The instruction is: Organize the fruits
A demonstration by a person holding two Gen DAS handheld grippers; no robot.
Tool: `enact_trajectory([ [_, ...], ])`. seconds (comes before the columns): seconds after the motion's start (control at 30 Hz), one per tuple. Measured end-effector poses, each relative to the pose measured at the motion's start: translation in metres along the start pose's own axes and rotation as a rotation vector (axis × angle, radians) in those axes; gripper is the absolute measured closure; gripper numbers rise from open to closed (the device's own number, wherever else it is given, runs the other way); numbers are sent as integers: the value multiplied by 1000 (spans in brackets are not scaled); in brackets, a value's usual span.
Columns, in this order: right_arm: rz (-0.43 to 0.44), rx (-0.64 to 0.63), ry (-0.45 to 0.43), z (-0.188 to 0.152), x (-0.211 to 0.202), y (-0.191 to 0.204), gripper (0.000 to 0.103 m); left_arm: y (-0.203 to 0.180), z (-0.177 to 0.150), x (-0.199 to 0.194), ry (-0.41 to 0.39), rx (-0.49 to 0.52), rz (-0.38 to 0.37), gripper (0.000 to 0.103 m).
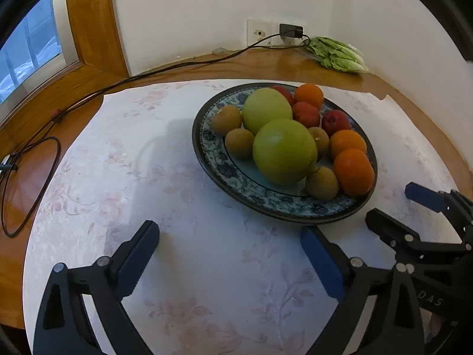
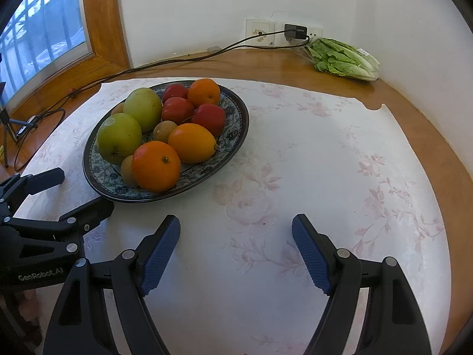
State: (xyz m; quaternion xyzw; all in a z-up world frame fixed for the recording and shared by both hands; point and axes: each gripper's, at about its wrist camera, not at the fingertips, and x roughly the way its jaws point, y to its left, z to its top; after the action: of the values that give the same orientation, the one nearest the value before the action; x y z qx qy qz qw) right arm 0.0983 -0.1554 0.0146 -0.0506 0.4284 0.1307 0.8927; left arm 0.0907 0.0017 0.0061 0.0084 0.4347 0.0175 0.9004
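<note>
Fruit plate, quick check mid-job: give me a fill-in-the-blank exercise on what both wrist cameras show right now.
1. All the fruit sits on one patterned plate, including ____ big green apples.
2. The left gripper and right gripper are both ____ and hold nothing.
3. The bagged lettuce lies by the wall ____ the plate.

Missing words: two; open; behind

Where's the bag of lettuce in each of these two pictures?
Left wrist view: the lettuce lies top right, on the wooden table by the wall corner, beyond the fruit plate.
Right wrist view: the lettuce again lies top right, by the same corner.
Shared landmark: the black charger plugged into the wall, just left of the lettuce.
</note>
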Motion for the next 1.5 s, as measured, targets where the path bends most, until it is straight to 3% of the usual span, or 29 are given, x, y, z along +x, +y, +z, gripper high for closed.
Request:
enact_trajectory([
  [1.5,-1,0,-3,-1,-1,1,23,3,1,1,5,-8,8,1],
])
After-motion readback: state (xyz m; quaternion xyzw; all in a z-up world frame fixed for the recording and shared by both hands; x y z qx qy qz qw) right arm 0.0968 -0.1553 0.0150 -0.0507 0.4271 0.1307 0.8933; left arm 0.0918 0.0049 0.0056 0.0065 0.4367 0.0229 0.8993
